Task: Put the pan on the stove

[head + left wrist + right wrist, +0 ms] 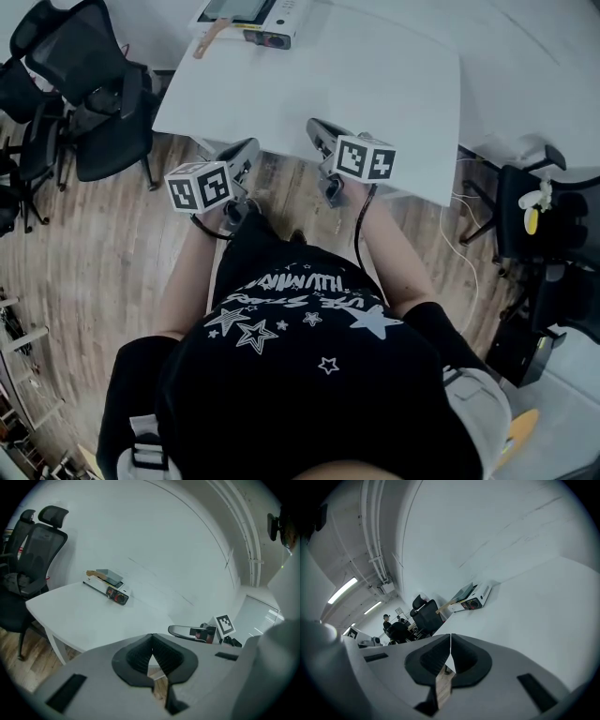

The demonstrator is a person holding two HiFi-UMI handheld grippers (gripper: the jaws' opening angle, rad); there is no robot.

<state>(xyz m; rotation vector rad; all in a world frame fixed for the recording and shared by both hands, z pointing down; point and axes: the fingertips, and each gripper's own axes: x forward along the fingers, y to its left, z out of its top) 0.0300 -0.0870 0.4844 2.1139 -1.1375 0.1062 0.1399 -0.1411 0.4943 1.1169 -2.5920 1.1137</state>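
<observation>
A white table-top stove (281, 17) with a dark knob stands at the far side of the white table (375, 84). A flat grey pan (110, 577) with a wooden handle (208, 39) lies on top of the stove (104, 588); the stove (472, 600) also shows small in the right gripper view. Both grippers hover at the table's near edge, far from the stove. My left gripper (246, 152) is shut and empty (151, 638). My right gripper (319, 133) is shut and empty too (450, 638). The left gripper view shows the right gripper (194, 632) beside it.
Black office chairs (89, 89) crowd the left of the table on the wooden floor (94, 253). Another dark chair (544, 216) with a yellow item stands at the right, with white cables (461, 248) trailing beside it. A person's torso fills the lower head view.
</observation>
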